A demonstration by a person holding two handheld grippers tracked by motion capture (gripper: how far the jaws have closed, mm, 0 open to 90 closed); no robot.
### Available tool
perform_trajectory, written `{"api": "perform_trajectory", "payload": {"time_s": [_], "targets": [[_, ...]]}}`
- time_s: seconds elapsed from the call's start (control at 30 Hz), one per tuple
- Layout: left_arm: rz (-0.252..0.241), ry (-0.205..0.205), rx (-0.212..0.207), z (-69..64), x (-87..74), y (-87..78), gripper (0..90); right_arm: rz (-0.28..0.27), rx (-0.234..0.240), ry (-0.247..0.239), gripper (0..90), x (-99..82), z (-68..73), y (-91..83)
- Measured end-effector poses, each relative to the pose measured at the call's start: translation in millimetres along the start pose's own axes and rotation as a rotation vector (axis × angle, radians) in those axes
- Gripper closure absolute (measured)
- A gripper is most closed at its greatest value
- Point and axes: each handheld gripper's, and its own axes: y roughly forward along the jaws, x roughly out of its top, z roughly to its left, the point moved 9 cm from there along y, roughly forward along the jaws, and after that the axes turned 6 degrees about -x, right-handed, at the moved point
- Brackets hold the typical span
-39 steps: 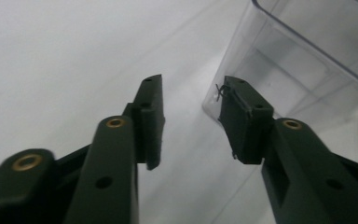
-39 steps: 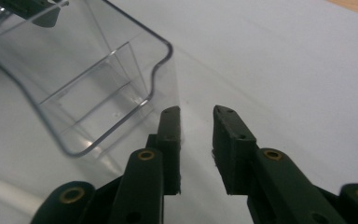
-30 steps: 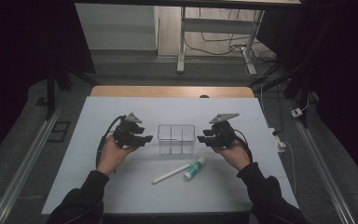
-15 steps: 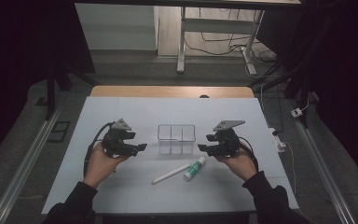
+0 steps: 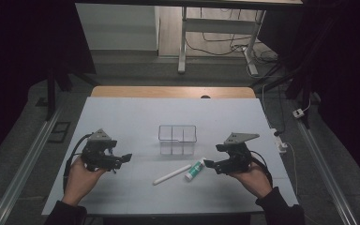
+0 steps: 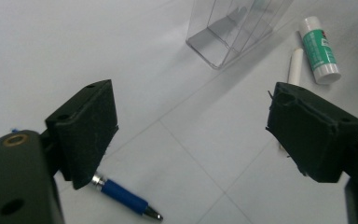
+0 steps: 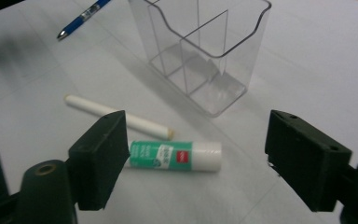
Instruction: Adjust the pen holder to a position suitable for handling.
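Table [image 5: 136,112]: pale top, faint grid lines, with a wooden strip along the far edge.
Clear organiser [image 5: 177,138]: standing upright near the middle, divided into compartments, nothing inside that I can make out.
Glue stick [image 5: 195,169]: lying flat, green label and white cap, on the near side of the organiser.
White stick [image 5: 172,174]: lying just beside the glue stick.
Blue pen [image 6: 126,199]: flat on the tabletop, well apart from the others.

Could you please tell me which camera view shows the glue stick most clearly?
The right gripper view: the glue stick lies close, whole, its green label sharp. The left gripper view shows it smaller, near the top edge. The high view shows it tiny beside the white stick.
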Motion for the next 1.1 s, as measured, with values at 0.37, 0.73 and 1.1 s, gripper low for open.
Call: {"api": "perform_trajectory", "payload": {"time_s": [0.37,0.73,1.1], "targets": [[-0.026,-0.025,0.012,1.7,-19.6,-12.8,3.2,-0.012,-0.04,0.002,3.2,-18.3,3.9,-24.2],[-0.016,-0.037,0.029,6.3,-31.5,-16.4,1.6,-0.017,-0.078,0.031,0.0,-42.9,2.3,-47.0],[-0.036,-0.065,0.028,11.1,-32.8,-17.9,0.2,-0.008,-0.097,0.093,0.0,-65.2,0.5,-64.5]]}}
